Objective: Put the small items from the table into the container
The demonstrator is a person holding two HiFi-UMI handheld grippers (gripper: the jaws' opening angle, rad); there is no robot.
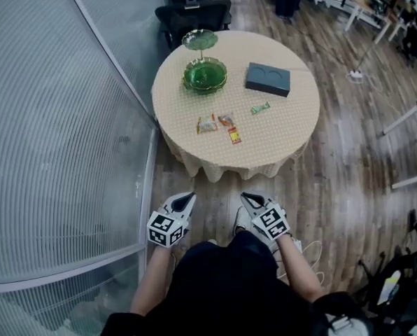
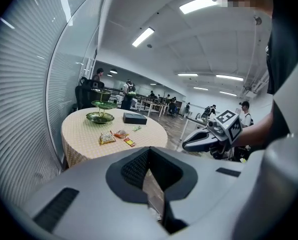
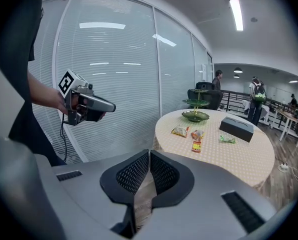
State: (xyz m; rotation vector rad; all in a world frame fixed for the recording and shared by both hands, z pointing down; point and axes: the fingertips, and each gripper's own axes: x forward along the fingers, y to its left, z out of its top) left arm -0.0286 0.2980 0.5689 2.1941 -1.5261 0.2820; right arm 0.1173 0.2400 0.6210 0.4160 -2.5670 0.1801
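Note:
Several small snack packets lie on the round cloth-covered table: a yellow one, an orange one, a red-and-yellow one and a green one. A green two-tier glass dish and a dark grey box stand further back. My left gripper and right gripper hover over the floor, short of the table's near edge, both shut and empty. The left gripper view shows the packets far ahead; the right gripper view shows them too.
A curved glass wall with blinds runs close on the left of the table. A black office chair stands behind the table. Wooden floor lies to the right, with cables and equipment at the lower right. People stand far back.

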